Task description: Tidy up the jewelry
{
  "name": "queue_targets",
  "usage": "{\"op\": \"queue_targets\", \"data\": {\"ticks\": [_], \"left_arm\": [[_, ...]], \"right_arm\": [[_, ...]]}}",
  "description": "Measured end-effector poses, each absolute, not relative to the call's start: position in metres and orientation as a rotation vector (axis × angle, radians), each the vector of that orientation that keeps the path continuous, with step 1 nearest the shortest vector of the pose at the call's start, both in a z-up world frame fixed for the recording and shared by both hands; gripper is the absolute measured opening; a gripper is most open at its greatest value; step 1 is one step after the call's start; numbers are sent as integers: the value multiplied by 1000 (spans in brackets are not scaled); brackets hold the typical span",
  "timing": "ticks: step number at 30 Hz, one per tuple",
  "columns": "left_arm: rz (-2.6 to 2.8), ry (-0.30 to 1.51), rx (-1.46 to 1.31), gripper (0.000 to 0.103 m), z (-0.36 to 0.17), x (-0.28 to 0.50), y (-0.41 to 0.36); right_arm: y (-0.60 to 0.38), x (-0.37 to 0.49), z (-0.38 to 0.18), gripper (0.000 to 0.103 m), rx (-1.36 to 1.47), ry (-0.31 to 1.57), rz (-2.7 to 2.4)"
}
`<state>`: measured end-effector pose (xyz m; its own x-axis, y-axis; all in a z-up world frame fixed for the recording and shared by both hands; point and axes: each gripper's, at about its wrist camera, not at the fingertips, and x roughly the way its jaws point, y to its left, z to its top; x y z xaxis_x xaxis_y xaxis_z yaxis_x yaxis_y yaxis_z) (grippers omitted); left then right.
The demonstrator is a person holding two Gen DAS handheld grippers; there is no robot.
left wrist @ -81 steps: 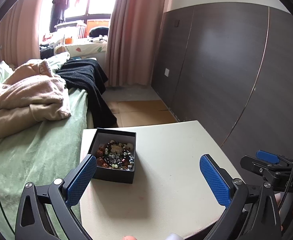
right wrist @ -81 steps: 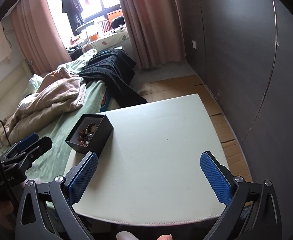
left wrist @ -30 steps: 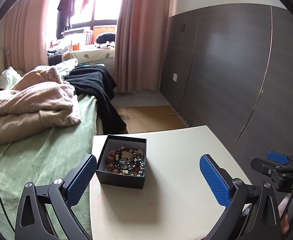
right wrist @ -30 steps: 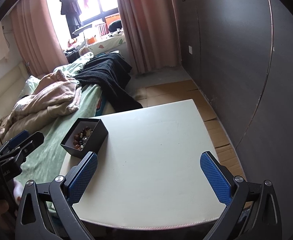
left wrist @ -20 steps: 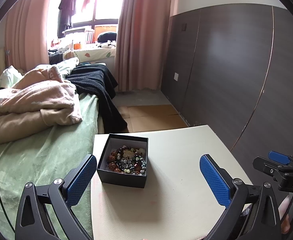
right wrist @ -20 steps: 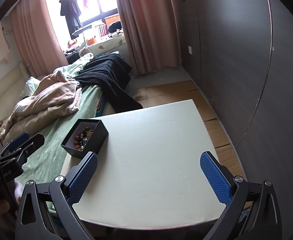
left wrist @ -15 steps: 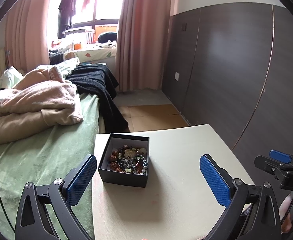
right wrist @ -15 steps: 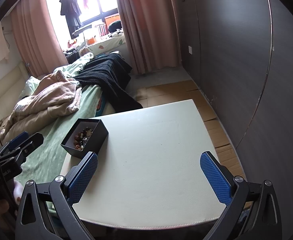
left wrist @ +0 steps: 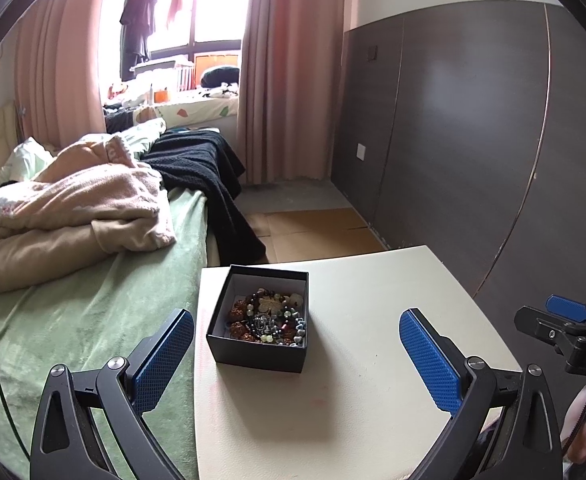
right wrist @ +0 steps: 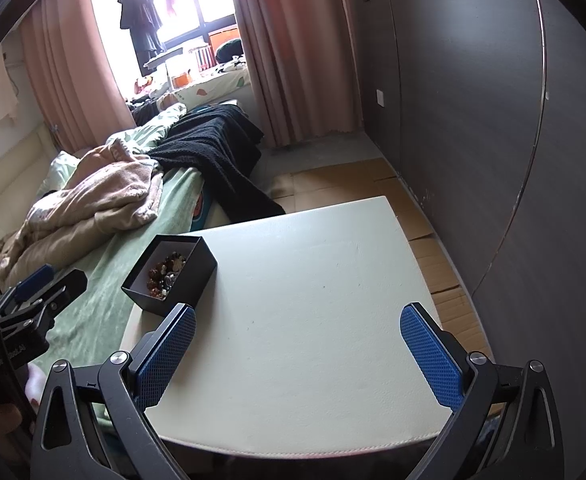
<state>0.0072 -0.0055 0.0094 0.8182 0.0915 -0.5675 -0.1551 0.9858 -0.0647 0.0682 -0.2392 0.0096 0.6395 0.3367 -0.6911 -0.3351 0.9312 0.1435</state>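
A small black open box (left wrist: 260, 320) full of mixed beaded jewelry (left wrist: 269, 316) sits near the left edge of a cream table (left wrist: 353, 380). My left gripper (left wrist: 297, 356) is open and empty, held above the table just in front of the box. In the right wrist view the box (right wrist: 171, 274) lies to the far left on the table (right wrist: 313, 300). My right gripper (right wrist: 297, 354) is open and empty over the table's near side. Each gripper shows at the edge of the other's view, the right one (left wrist: 565, 320) and the left one (right wrist: 41, 286).
A bed with a green sheet (left wrist: 73, 320), a beige blanket (left wrist: 73, 208) and a black throw (left wrist: 205, 172) borders the table's left side. A dark panelled wall (left wrist: 473, 140) stands to the right. Cardboard (left wrist: 313, 232) covers the floor beyond the table.
The left gripper has drawn back and swung slightly left, so the box now sits nearer the view's centre. The right gripper has barely moved. Both stay open.
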Motion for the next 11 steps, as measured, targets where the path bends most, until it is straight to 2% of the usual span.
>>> {"op": "queue_targets", "data": {"ticks": [11], "left_arm": [[112,609,-117,102,11,12,-9]], "right_arm": [[-238,68,6,103,8,794,382]]}}
